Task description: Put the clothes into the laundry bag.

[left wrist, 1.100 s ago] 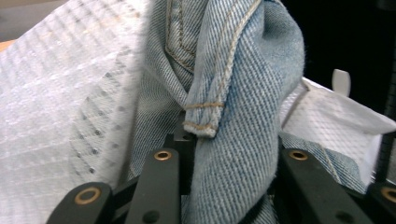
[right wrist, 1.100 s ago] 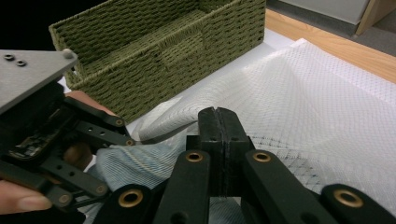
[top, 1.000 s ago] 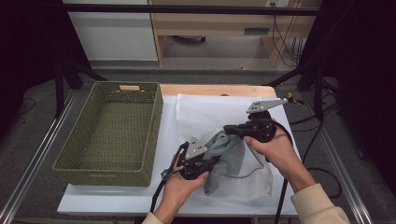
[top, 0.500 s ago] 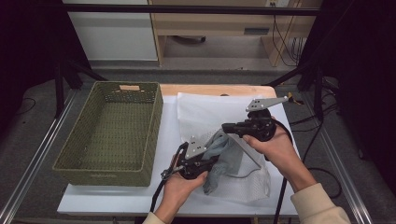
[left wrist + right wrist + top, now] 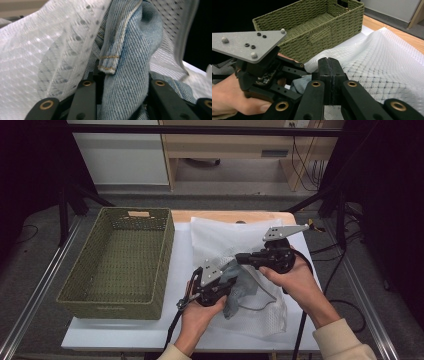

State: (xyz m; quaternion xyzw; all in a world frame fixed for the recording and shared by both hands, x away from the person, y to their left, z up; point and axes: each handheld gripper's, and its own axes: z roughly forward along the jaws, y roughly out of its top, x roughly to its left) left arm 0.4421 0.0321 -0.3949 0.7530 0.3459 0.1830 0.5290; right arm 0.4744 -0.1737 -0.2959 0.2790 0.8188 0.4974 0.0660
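Note:
A light-blue denim garment (image 5: 236, 289) lies half inside a white mesh bag (image 5: 225, 237) on the table. My left gripper (image 5: 229, 281) is shut on a bunched fold of the denim (image 5: 130, 75), with the mesh (image 5: 37, 50) draped over and around it. My right gripper (image 5: 240, 258) is shut, its jaws pressed flat together (image 5: 328, 67) at the lifted edge of the mesh bag (image 5: 374, 57), which tents up toward them. The right gripper view has the other hand with its grey plate (image 5: 249, 45) close by on the left, and a bit of denim (image 5: 298, 85) beneath it.
A green woven basket (image 5: 107, 307) stands to the left of the bag, its near wall (image 5: 312, 37) close behind both grippers. The bag rests on a white board over a wooden tabletop (image 5: 225, 216). Cables trail off the table's right side.

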